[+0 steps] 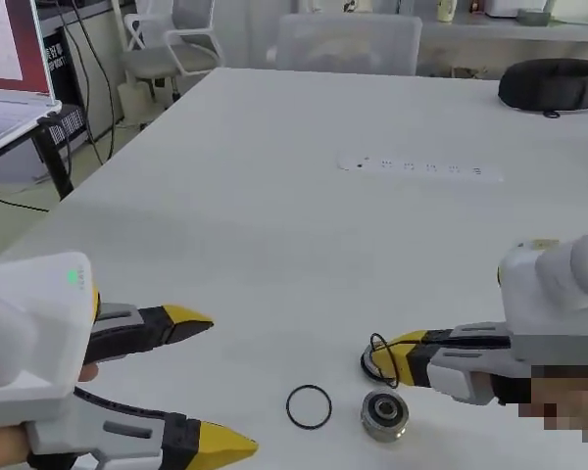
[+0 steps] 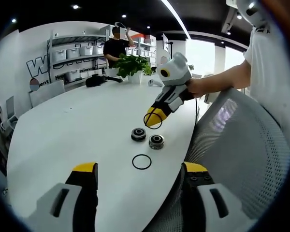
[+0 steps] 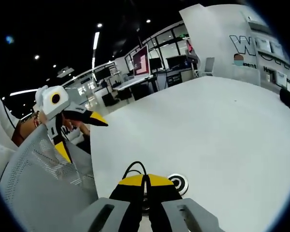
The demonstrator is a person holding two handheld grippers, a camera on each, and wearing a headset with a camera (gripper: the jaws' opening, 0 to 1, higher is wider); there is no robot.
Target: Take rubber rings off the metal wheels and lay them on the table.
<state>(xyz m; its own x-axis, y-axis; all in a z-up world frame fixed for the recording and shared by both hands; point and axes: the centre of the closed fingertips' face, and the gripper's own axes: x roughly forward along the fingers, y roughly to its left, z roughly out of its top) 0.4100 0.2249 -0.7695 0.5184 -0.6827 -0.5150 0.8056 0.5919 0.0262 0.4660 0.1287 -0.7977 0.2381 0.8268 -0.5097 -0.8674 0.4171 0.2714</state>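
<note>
Left tongs (image 1: 233, 385) agape, right tongs (image 3: 146, 180) gripping ring (image 1: 374, 345)

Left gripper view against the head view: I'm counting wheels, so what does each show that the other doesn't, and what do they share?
The left gripper view adds a second metal wheel in plain sight, clear of the right gripper, plus a potted plant and a person standing beyond. The head view adds a power strip on the table and a laptop at the left. Shared: the right gripper's jaws shut on a rubber ring, a loose ring lying flat, and one metal wheel beside it.
</note>
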